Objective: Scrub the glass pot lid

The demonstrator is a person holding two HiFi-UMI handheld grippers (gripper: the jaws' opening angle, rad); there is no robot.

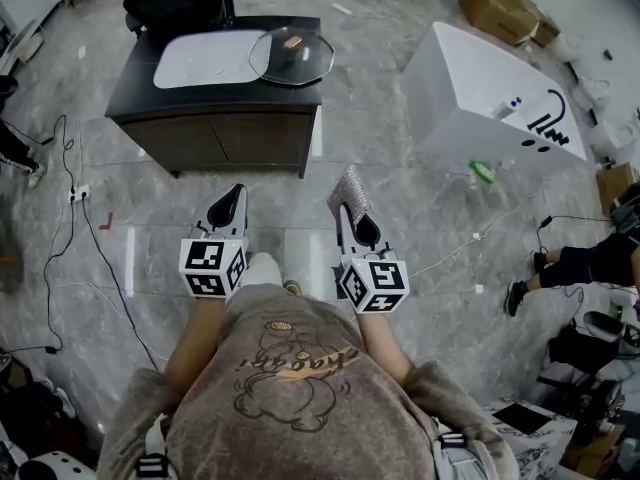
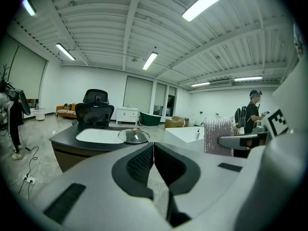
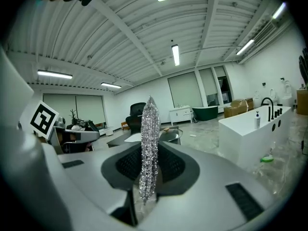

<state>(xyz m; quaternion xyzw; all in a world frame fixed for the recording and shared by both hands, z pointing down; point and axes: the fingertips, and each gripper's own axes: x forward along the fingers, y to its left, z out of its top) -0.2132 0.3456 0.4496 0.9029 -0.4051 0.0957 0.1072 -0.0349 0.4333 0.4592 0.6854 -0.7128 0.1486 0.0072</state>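
Viewing the glass pot lid (image 1: 291, 56) lying dome-up on the dark worktop (image 1: 215, 103), at the white basin's (image 1: 200, 60) edge: round, clear, knobbed, showing no long axis. Lying well ahead, about midway between both hands. Clamping a silvery, coarse mesh scrubber (image 1: 350, 183) edge-up in the right hand-held gripper (image 1: 352, 206). Holding the left hand-held gripper (image 1: 232, 196) jaws together on nothing.

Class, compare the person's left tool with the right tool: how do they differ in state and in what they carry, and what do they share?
1. The left tool is shut with nothing between its jaws; the right tool is shut on a silvery scrubber.
2. The scrubber sticks out past the right tool's tips; nothing sticks out of the left tool.
Shared: both point toward the glass lid and are well short of it.
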